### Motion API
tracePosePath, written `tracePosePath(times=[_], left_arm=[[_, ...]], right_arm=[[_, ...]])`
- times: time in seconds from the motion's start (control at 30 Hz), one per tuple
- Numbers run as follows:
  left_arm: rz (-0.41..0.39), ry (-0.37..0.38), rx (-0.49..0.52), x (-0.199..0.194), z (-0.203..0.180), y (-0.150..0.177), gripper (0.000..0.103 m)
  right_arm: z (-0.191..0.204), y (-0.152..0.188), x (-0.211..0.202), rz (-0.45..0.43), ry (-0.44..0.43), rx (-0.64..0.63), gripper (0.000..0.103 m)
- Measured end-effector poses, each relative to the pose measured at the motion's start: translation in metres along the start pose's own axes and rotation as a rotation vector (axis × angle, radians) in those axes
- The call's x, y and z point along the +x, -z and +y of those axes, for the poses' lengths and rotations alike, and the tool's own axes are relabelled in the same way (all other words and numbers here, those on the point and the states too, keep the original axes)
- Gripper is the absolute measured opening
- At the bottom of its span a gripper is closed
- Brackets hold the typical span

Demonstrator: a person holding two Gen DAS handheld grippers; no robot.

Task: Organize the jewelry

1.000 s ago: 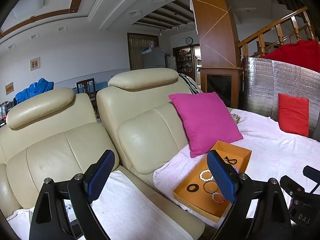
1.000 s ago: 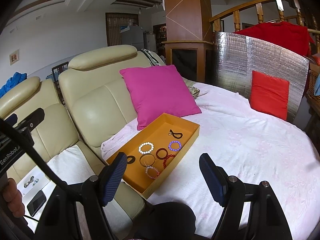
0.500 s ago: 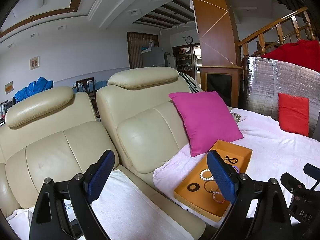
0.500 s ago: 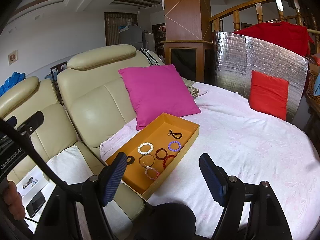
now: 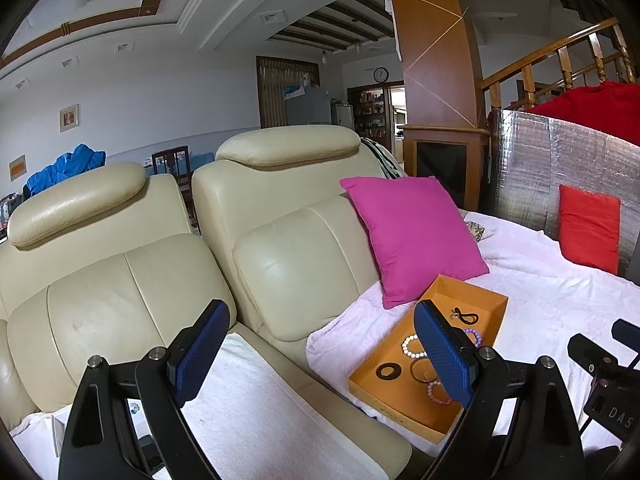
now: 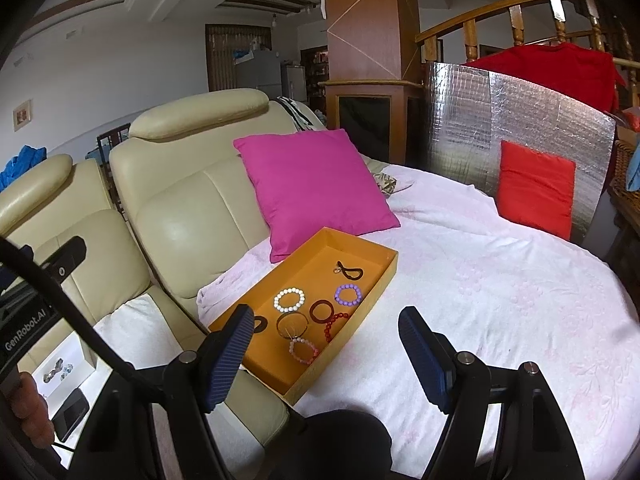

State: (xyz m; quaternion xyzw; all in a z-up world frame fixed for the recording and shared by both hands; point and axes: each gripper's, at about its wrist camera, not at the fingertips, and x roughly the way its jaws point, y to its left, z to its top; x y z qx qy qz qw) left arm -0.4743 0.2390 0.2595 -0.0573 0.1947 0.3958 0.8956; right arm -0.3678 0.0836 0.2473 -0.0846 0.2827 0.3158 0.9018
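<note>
Pink blanket (image 6: 480,280) carrying one orange tray (image 6: 384,284) (eight pieces lying inside); left claw (image 5: 320,354), right claw (image 6: 326,354) both gaping, empty.

A: Tray (image 6: 372,300)?
B: On blanket (image 6: 500,280), right of sofa (image 6: 188,208); pillow (image 6: 316,184) behind it.
A: Inside?
B: Bracelets (image 6: 289,300) clustered mid-tray; cord (image 6: 350,271) behind them.

Orange tray (image 6: 372,292) on pale pink cover (image 6: 500,280), ahead of right gripper (image 6: 324,360), whose jaws stand wide apart, empty. Tray holds white bead bracelet (image 6: 289,299), purple bracelet (image 6: 348,294), red bead strand (image 6: 333,325), pink bracelet (image 6: 304,350). Magenta cushion (image 6: 316,184) beyond the tray.
</note>
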Motion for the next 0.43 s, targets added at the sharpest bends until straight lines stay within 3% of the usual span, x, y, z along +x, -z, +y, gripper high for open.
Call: tracePosePath(times=[0.37, 0.43], left_arm=[[-0.041, -0.015, 0.036, 0.024, -0.011, 0.009, 0.093], [0.004, 0.003, 0.068, 0.039, -0.031, 0.012, 0.093]], right_arm=[[0.006, -0.01, 0.032, 0.011, -0.012, -0.022, 0.078], [0.001, -0.008, 0.049, 0.023, -0.027, -0.031, 0.078]])
